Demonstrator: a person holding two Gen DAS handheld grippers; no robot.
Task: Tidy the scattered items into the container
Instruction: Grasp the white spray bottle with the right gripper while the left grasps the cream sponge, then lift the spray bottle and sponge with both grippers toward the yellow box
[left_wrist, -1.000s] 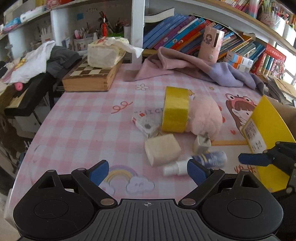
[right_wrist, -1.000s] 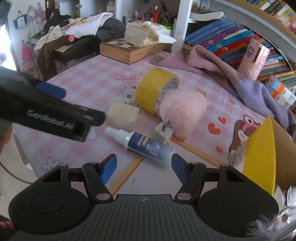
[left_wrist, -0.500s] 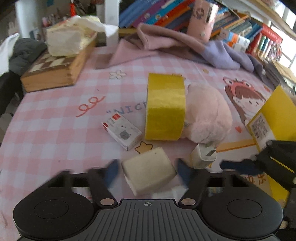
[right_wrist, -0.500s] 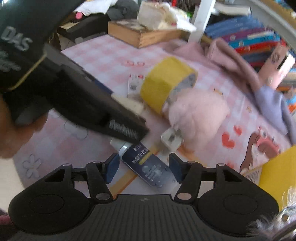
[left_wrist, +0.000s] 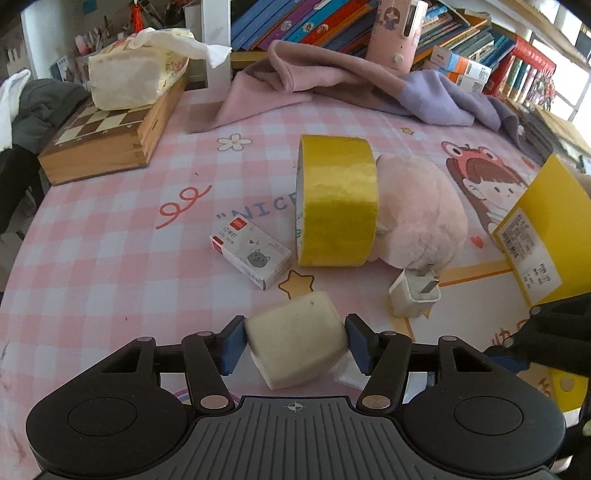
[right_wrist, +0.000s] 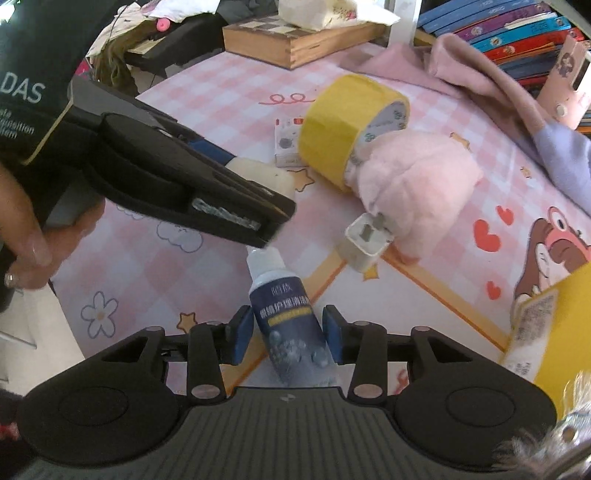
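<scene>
My right gripper (right_wrist: 288, 338) straddles the spray bottle (right_wrist: 291, 328), blue pads (right_wrist: 242, 338) beside its dark label.

Black tongs (left_wrist: 294, 343), blue pads (left_wrist: 232, 345)

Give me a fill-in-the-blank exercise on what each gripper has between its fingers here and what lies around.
1. The left gripper has its pads on either side of the cream ____ block.
2. The right gripper brackets a dark blue spray ____.
3. The yellow tape roll leans against a ____ plush toy.
4. The white charger plug lies on the ____ tablecloth.

Missing words: sponge; bottle; pink; checked
</scene>
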